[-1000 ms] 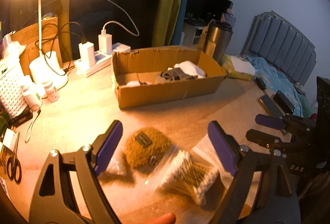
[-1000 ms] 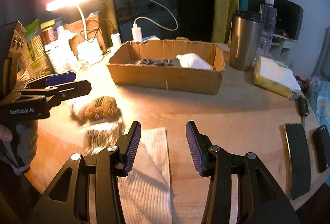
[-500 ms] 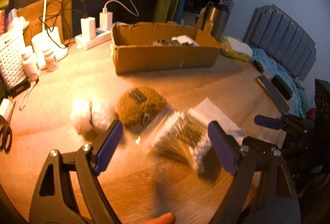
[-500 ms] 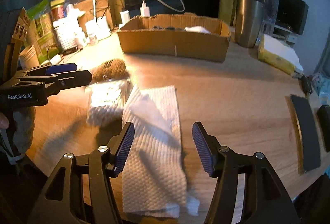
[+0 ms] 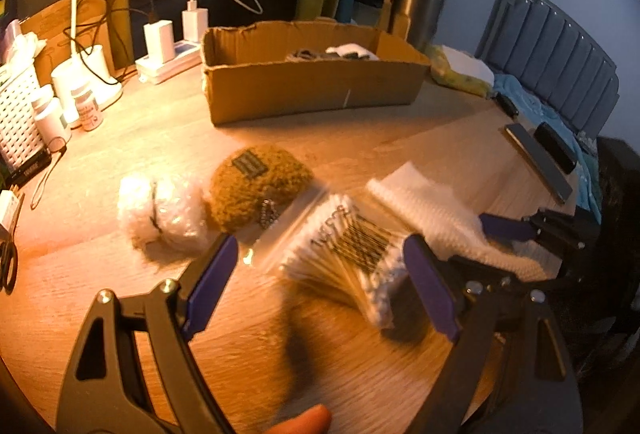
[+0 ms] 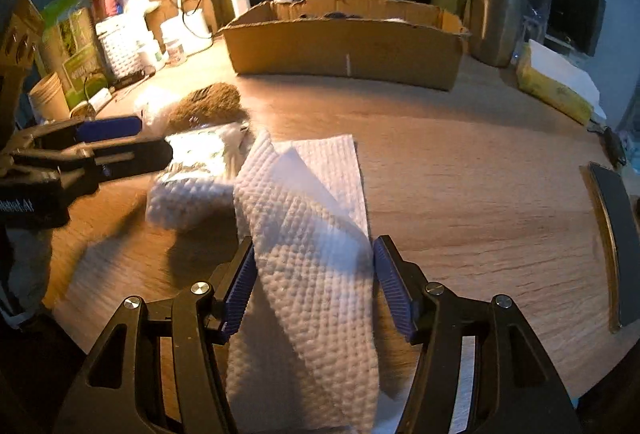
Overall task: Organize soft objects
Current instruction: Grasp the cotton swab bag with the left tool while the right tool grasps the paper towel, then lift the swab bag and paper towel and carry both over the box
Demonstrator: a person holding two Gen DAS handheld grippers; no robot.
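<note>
From your left wrist view, your left gripper (image 5: 318,284) stands spread wide and holds nothing; the bag of cotton swabs (image 5: 350,252) lies on the wooden table (image 5: 160,138) straight ahead, between the two pads but nearer the right one, its long axis slanting away to the left. Beyond it, to the left, sit the brown fuzzy pouch (image 5: 256,188) and a white fluffy bundle (image 5: 162,210), and the cardboard box (image 5: 312,90) is well apart at the far side, already holding a few soft things. From your right wrist view, your right gripper (image 6: 314,292) has its pads set on either side of the white paper towel (image 6: 308,234), which rises in a fold between them; whether the pads truly pinch it I cannot tell, as a sliver of gap seems to show. The towel's long axis runs away from you towards the box, so your right hand looks the nearer for the towel, your left for the swabs.
</note>
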